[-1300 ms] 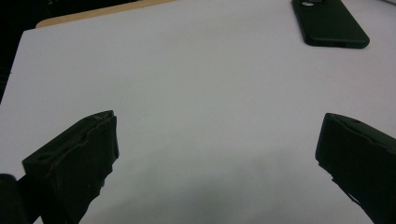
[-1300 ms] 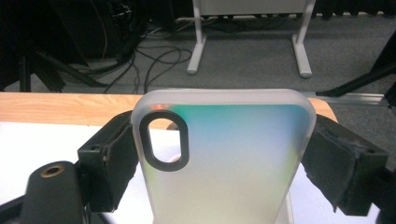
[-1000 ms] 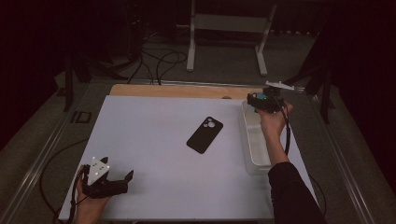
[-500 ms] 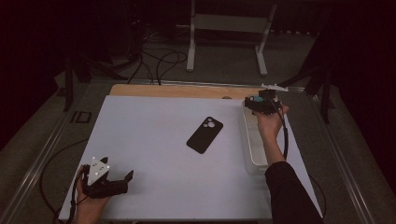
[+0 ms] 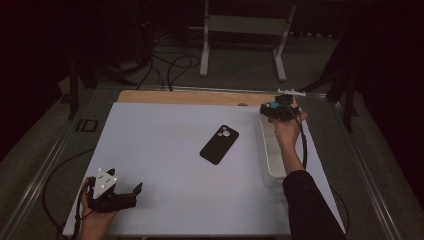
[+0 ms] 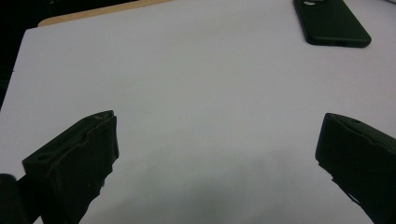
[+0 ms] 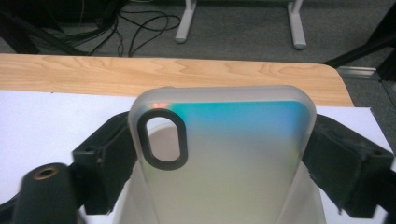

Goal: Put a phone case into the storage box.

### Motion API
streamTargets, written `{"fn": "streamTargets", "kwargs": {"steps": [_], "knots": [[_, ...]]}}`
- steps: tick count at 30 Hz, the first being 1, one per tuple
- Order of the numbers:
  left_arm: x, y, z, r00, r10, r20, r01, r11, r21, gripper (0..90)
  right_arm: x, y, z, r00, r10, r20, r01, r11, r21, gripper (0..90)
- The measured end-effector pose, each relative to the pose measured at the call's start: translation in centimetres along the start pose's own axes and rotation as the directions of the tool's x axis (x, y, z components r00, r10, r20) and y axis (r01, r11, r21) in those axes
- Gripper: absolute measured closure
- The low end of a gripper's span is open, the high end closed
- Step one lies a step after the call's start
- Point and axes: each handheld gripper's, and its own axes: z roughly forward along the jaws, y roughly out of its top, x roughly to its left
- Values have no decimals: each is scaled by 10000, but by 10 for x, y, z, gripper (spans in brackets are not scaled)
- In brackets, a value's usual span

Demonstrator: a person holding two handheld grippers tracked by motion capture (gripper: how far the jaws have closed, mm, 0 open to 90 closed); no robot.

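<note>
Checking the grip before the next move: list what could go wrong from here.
1. The right gripper holds the translucent phone case only by its side edges; it may flex and slip out.
2. It hangs above the clear bin, so a drop could land there.
3. The black phone lies loose mid-mat; setting the case down carelessly could knock it.

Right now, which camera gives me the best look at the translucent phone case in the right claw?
The right gripper view: the translucent phone case is close up, both jaws pressed on its sides, camera cutout plain. In the high view it is a small teal spot in the right claw over the clear bin. The left gripper view faces the black phone.
</note>
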Motion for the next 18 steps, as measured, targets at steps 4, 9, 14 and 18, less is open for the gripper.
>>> {"fn": "streamTargets", "kwargs": {"steps": [4,9,14,18], "knots": [[0,0,0,10000,-4,-12,4,10000,-1,0,-3,-1,1,9995,284,104,-283,9996,-51,72],[0,-1,0,10000,-5,-29,5,10000,24,0,-4,0,-2,9998,180,74,-179,9996,-228,73],[-1,-1,0,10000,19,-38,-19,10000,38,0,-6,1,-4,9997,221,80,-219,9994,-284,73],[-1,-1,-1,10000,27,-53,-27,10000,41,0,-7,2,-8,9998,201,5,-200,9992,-337,74]]}}
